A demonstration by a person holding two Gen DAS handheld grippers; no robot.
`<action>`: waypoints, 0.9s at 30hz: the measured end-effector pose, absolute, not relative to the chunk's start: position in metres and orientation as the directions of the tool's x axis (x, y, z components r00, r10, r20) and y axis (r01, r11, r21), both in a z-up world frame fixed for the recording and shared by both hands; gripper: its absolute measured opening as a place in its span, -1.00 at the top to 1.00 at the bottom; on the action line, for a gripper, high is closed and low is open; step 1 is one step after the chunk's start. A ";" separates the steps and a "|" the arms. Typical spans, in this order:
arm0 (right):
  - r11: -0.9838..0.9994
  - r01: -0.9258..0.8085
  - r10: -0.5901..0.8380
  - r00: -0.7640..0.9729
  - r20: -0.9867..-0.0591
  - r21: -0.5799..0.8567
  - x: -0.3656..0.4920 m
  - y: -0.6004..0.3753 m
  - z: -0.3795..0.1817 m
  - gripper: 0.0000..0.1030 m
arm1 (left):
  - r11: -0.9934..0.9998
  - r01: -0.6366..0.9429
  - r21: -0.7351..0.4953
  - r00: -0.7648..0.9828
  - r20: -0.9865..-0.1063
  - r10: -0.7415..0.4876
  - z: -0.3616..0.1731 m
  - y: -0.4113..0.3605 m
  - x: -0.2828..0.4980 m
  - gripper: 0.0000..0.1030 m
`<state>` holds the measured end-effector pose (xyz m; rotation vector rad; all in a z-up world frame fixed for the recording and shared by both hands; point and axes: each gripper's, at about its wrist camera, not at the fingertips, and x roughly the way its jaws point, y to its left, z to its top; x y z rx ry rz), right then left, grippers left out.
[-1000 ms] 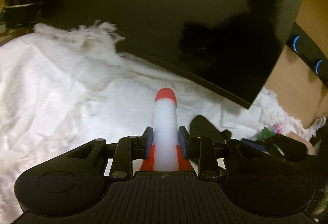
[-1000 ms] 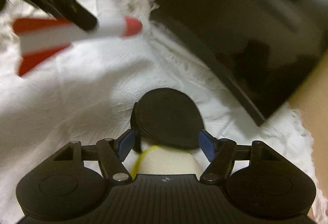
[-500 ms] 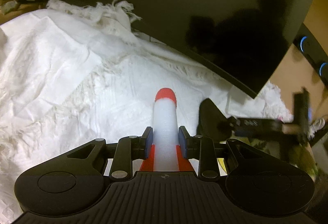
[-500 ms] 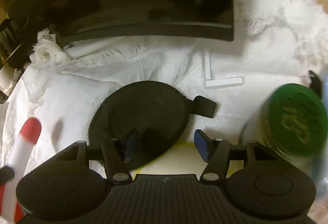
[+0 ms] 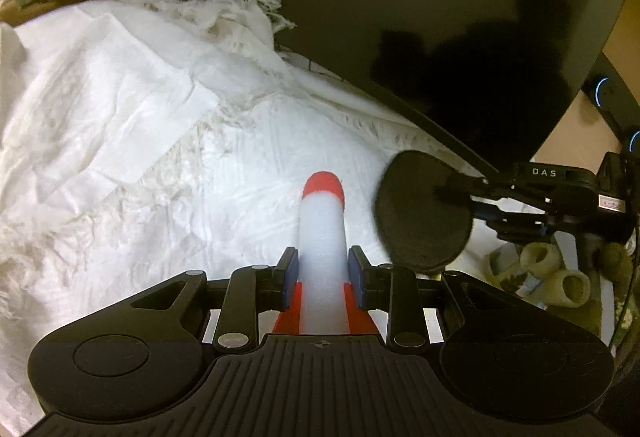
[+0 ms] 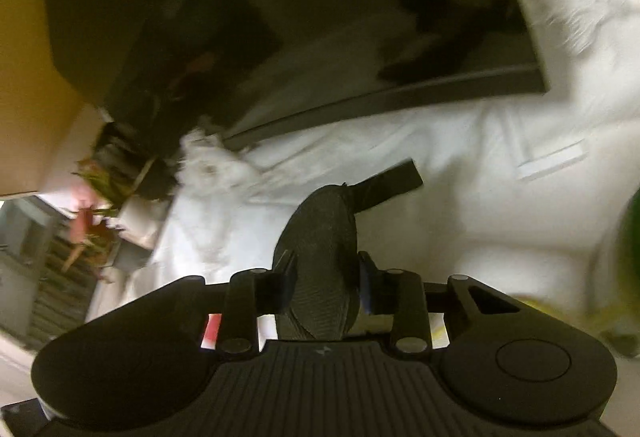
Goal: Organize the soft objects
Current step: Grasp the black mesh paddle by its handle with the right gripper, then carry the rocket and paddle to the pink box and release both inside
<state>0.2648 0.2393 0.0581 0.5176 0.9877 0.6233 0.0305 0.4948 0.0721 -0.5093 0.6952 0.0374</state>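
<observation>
Above the white fringed cloth (image 5: 132, 141) that covered the table, the left gripper (image 5: 323, 269) held a foam rocket (image 5: 322, 237), its jaws clamped on the white body just ahead of the red fins, with the red nose pointing forward toward the far edge. Beside it on the right, the right gripper (image 5: 476, 197) reached in from the right edge, its jaws closed on a black round pad (image 5: 420, 213) that it carried clear of the cloth and tilted on edge.

From the right wrist camera the same pad (image 6: 320, 261) sat edge-on between the jaws of that gripper (image 6: 324, 281), squeezed from both sides, and a black strap (image 6: 388, 181) stuck out from its far end. A small white strip (image 6: 552, 161) lay flat on the cloth (image 6: 480, 197) well apart from the pad, toward the right edge.

Along the far edge stood a large dark monitor (image 5: 400, 17), its lower bezel resting just above the cloth's fringe. A blurred green object (image 6: 628, 237) showed at the right edge; what it was could not be told.
</observation>
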 end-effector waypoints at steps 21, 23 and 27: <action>0.810 -0.358 0.582 0.582 -0.567 0.464 0.216 0.188 0.169 0.61 | 0.911 -0.076 -0.405 0.864 -0.483 -0.143 0.141 0.467 0.097 0.41; 0.845 -0.344 0.529 0.653 -0.542 0.410 0.200 0.154 0.197 0.61 | 0.912 0.005 -0.411 0.878 -0.434 -0.200 0.160 0.441 0.106 0.41; 0.914 -0.252 0.388 0.776 -0.498 0.319 0.170 0.079 0.242 0.61 | 0.889 0.177 -0.423 0.861 -0.370 -0.348 0.185 0.375 0.124 0.40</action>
